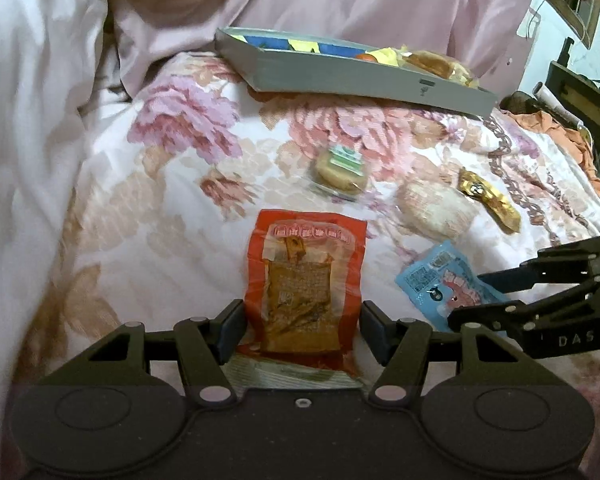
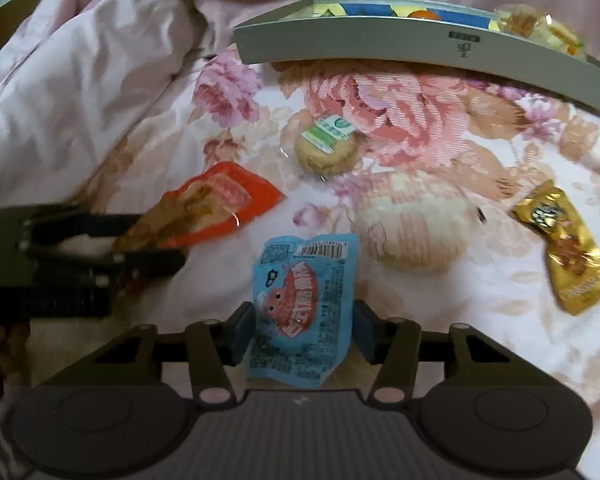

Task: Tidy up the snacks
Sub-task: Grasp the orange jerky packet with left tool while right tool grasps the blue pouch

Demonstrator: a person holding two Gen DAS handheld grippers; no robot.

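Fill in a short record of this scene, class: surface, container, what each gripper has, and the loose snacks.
surface: floral bedspread
container: grey box, some snacks already inside
left gripper: closed on red packet
right gripper: closed on blue packet
loose snacks: round pastry with green label, pale round cake, gold packet

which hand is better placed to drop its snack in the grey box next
Right, narrowly. Both fingers grip packets: the left holds the red plastic packet, the right the blue plastic packet. The shallow grey cardboard box appears nearer and more directly ahead in the right view.
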